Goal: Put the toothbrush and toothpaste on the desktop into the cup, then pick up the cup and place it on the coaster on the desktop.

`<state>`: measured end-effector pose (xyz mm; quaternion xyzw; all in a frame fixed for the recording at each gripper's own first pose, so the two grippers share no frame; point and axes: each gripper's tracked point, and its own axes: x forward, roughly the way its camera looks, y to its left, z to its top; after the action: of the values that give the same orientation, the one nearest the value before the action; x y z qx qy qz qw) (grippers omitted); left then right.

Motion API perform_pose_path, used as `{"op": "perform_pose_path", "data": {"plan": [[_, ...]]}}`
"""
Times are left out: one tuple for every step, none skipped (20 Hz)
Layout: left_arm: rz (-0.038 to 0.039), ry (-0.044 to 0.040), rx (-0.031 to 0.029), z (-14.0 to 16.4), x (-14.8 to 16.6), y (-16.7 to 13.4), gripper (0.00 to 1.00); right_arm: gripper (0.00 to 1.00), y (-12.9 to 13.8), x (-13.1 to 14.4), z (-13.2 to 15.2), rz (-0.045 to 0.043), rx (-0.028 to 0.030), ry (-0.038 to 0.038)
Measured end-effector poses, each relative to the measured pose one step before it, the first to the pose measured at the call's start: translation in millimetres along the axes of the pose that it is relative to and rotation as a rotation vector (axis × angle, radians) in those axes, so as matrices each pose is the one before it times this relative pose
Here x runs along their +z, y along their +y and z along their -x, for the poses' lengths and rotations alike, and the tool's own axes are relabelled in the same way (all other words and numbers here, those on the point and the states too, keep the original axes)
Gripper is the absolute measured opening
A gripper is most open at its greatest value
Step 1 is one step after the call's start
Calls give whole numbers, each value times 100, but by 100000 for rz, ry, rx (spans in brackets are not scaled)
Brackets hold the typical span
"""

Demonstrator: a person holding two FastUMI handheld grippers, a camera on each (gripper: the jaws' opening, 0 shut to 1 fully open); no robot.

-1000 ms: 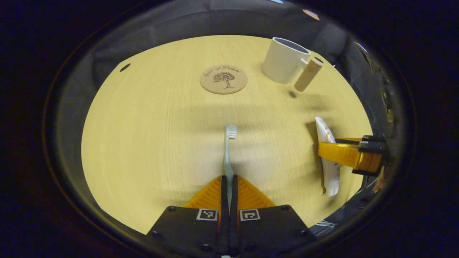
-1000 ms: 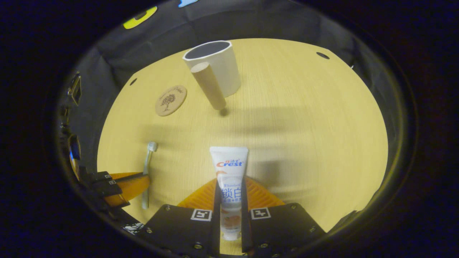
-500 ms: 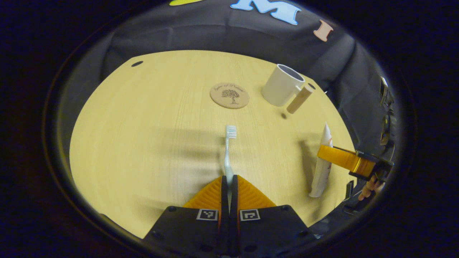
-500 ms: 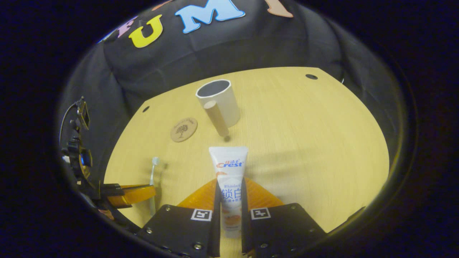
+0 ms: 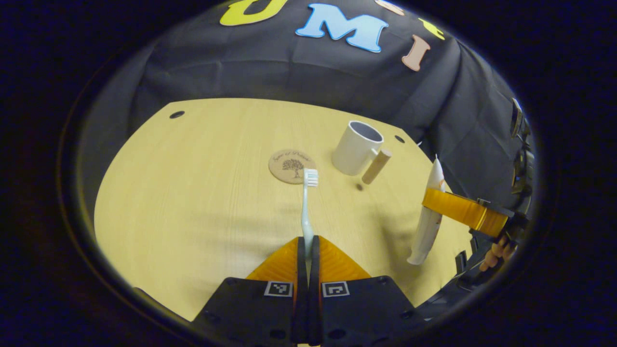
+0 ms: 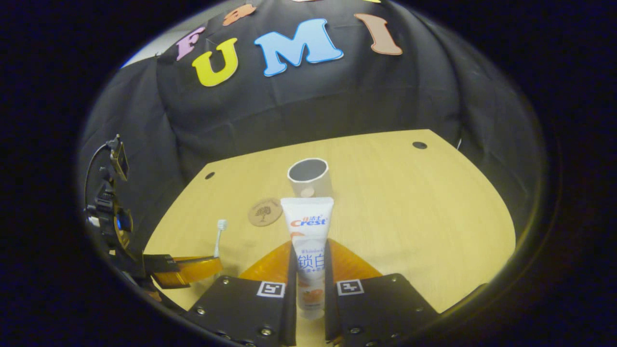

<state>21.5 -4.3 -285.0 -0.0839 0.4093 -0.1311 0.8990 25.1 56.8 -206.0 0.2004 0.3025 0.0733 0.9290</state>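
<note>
My left gripper (image 5: 307,239) is shut on the handle of a pale blue toothbrush (image 5: 307,202), held above the wooden desktop (image 5: 193,193) with the bristle head pointing forward. My right gripper (image 6: 308,255) is shut on a white toothpaste tube (image 6: 307,231), lifted off the table. In the left gripper view the tube (image 5: 428,217) stands nearly upright in that gripper (image 5: 458,209) at the right. A white cup (image 5: 355,147) with a wooden handle (image 5: 376,166) stands upright at the back, beside a round cork coaster (image 5: 288,166). The cup (image 6: 308,176) and coaster (image 6: 265,212) also lie ahead in the right gripper view.
The booth's black cloth wall (image 5: 299,77) rises behind the desktop's far edge. Small round holes (image 5: 176,114) mark the table's back corners. Fingers of a hand (image 5: 496,253) grip the right tool at the far right. The left gripper (image 6: 190,266) with the toothbrush (image 6: 219,236) sits at lower left.
Both grippers have risen and tilted up, lifting the toothbrush and the toothpaste off the desktop. The cup and coaster now look farther away and more of the wall is in view.
</note>
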Motion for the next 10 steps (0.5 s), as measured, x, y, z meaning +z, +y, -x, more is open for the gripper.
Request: {"op": "perform_pose_path", "data": {"plan": [[-430,-1977,-528,-49,737,-206,8,27,183,544,80,802,194,-1759],[-515,-2017,-56,34,797,-120,8,24,133,694,79,551,241,-1650],[-311,-2322,-77,-106,689,-65,8,24,276,638,23,343,617,-1661],[2,-2276,-433,54,846,-241,8,24,242,627,-56,150,739,-1349],[-45,-2064,-724,104,387,-115,8,24,161,698,-67,236,583,-1703],[-124,-1953,-189,77,654,-94,8,24,213,786,-54,595,910,-1668],[-451,-1876,-694,-180,921,-369,8,24,166,634,-153,568,538,-1942],[-817,-1743,-63,-145,791,-144,8,24,93,706,-199,509,217,-1872],[-936,-2141,-230,-145,582,-133,8,24,99,730,-248,502,341,-1932],[-929,-2300,-531,-106,857,-169,8,24,76,738,-258,420,121,-1611]]}}
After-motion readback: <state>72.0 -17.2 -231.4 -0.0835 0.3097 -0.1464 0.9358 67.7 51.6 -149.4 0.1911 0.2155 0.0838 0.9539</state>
